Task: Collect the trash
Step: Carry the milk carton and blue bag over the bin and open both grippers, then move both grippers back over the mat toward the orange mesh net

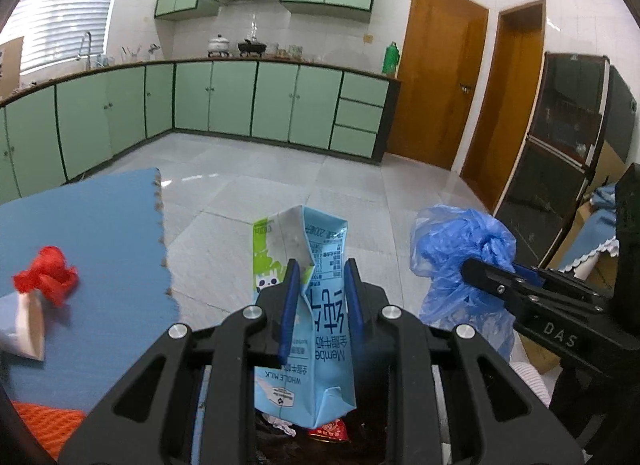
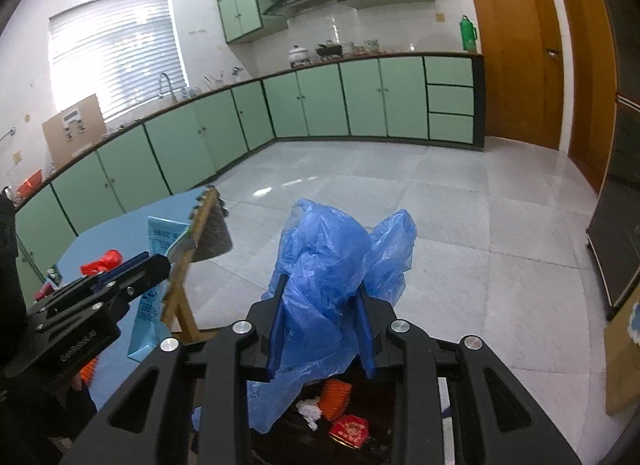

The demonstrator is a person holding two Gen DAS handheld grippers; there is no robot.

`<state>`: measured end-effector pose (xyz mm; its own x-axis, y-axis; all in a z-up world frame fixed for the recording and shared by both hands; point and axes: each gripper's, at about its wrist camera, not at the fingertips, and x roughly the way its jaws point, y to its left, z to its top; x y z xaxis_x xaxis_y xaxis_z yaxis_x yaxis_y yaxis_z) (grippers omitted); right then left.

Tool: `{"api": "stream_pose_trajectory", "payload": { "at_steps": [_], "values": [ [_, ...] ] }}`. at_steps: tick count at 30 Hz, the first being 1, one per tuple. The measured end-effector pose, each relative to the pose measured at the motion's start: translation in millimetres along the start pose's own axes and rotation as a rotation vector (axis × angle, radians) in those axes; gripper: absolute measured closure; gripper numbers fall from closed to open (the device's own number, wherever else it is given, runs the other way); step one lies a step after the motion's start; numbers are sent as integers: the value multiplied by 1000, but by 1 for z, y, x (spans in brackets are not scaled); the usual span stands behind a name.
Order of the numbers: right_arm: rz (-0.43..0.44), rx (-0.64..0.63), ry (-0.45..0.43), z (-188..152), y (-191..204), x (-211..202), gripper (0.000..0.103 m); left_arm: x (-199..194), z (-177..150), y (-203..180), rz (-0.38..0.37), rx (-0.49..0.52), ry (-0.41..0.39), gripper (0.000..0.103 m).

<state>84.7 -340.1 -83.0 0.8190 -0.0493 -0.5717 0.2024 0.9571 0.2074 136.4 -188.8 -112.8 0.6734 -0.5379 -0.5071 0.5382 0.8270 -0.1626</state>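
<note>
The left gripper point(image 1: 319, 285) has its blue-padded fingers point(image 1: 291, 297) clamped on a light blue milk carton point(image 1: 308, 325), which hangs upside down between them, its printed text inverted and its opened end pointing up. Below the carton lies a dark bin opening point(image 2: 360, 417) holding a white crumpled tissue point(image 2: 310, 411), a red packet point(image 2: 349, 429) and an orange ribbed piece point(image 2: 336, 397).

The right gripper point(image 2: 322, 321) has its fingers point(image 2: 276, 329) closed on a crumpled blue plastic bag point(image 2: 336, 265), whose loose folds bulge above the fingertips and trail down toward the bin. In the left wrist view the bag sits just right of the carton, the two apart.

To the left stands a table with a blue tabletop point(image 1: 80, 233). Near its left edge in that view lie a crumpled red wrapper point(image 1: 46, 275) and, touching it, a white and pink carton piece point(image 1: 26, 325). An orange mesh item point(image 1: 48, 425) shows at the lower left corner of the view, below the tabletop's near edge.
</note>
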Motion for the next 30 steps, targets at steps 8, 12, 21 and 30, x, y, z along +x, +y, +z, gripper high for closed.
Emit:
{"api": "stream_pose_trajectory", "payload": {
  "at_steps": [8,12,21,30],
  "values": [
    [-22,13,57,-9,-19,32,71,42,-8,-8,-32,13,63,81],
    [-27,6,95,-14,-23,51,63,56,-5,-4,-46,7,93,72],
    [-70,16,98,-10,-24,56,29,51,2,9,-20,-11,83,52],
    [-57,-4,70,0,3,39,6,-5,18,44,67,-51,2,27]
  ]
}}
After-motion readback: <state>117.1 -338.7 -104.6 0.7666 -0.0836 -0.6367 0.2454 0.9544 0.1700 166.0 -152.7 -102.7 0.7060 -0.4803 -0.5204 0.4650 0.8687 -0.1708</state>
